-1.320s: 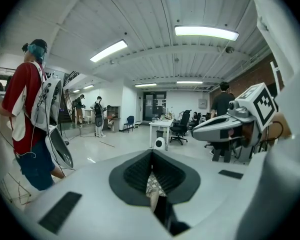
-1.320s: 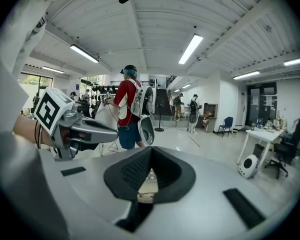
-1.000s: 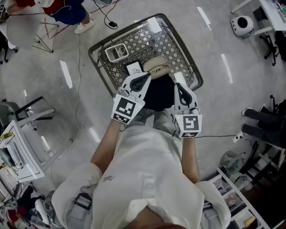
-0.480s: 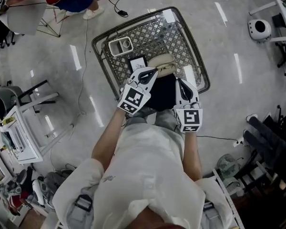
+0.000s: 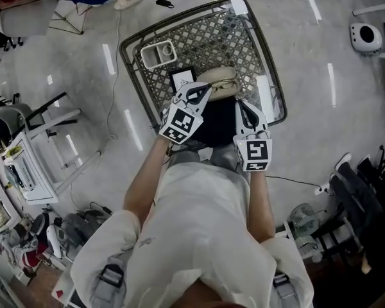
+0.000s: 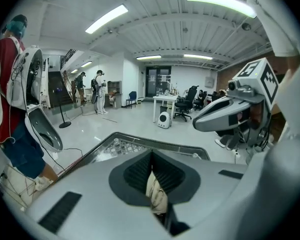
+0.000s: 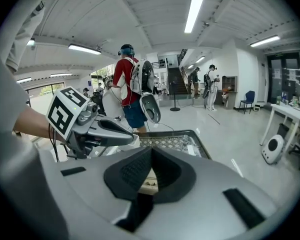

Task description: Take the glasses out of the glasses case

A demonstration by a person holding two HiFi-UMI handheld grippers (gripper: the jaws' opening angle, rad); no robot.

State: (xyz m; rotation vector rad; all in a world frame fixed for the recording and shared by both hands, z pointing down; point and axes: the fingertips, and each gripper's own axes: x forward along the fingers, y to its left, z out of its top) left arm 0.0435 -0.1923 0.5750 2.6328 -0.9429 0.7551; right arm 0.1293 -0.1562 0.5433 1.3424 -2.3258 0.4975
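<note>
Glasses case [image 5: 219,81]: beige, over the mesh-topped table [image 5: 205,40] just ahead of you, with its long axis crosswise so that one end points toward each of your hands. Left gripper [image 5: 199,93]: jaws drawn narrow on a beige fold at the case's left end. Right gripper [image 5: 242,108]: jaws likewise pinched on a pale edge that appears to be the case's right end, so neither hand is nearer; no glasses show, and you probably need to open the case between the two holds.
</note>
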